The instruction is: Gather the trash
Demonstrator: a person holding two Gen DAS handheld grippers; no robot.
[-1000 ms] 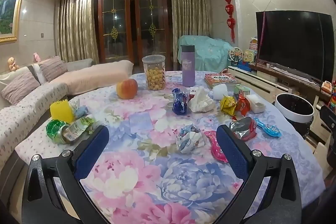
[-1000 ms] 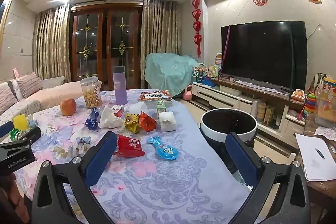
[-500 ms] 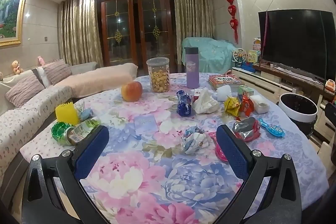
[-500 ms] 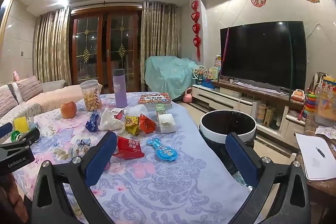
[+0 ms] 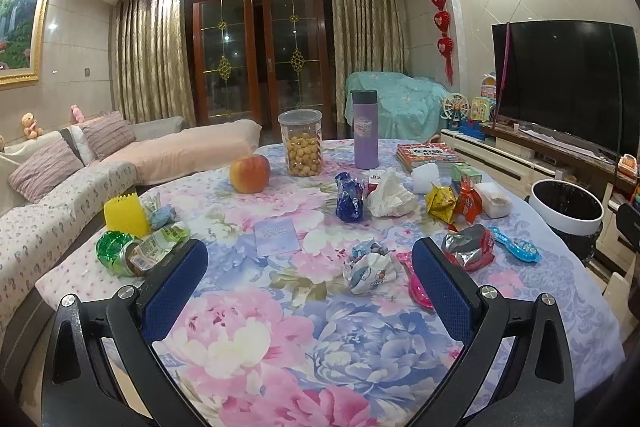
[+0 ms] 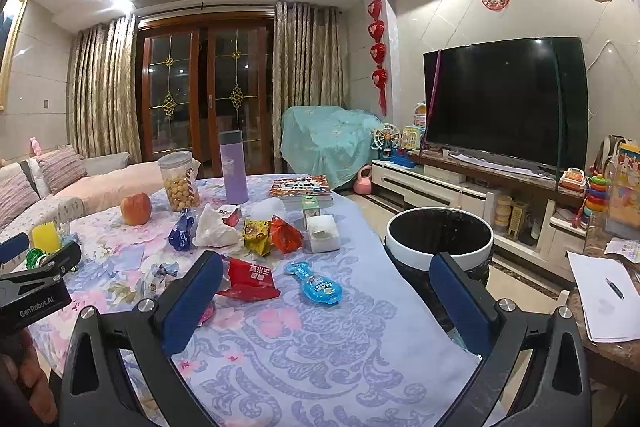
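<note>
Left gripper (image 5: 307, 277) wide open, nothing between the pads, hovering over the near edge of the table (image 5: 256, 359). Right gripper (image 6: 326, 281) likewise spread wide and empty, aimed between table and trash bin (image 6: 439, 241).

Looks like the very start; no pickup visible yet. Bin interior reads dark, contents not discernible. Bin on the floor just off the table's right edge.

Trash spread across the flowered cloth:
- crumpled blue-white wrapper (image 5: 370, 267), nearest the left gripper, roughly centred between its pads
- pink plastic piece (image 5: 416, 281) just beside it, partly hidden by the right pad
- red-silver foil bag (image 5: 468, 247) and blue blister pack (image 5: 516, 249) toward the bin side
- red snack packet (image 6: 248, 279) (likely that same foil bag seen from the other side) by the right gripper's left pad
- yellow packet (image 5: 440, 201), orange-red packet (image 5: 468, 203), crumpled white tissue (image 5: 390, 197), blue foil wrapper (image 5: 349, 197) mid-table
- green wrappers (image 5: 136, 251) at the left edge, next to a yellow comb-like item (image 5: 126, 215)

Probably keepers, judging by type: apple (image 5: 250, 173), snack jar (image 5: 305, 143), purple flask (image 5: 365, 129), books (image 5: 430, 155), small card (image 5: 277, 237).

Remaining: essentially everything. Best first target likely the crumpled wrapper for left, red packet for right; short carry to the bin.
</note>
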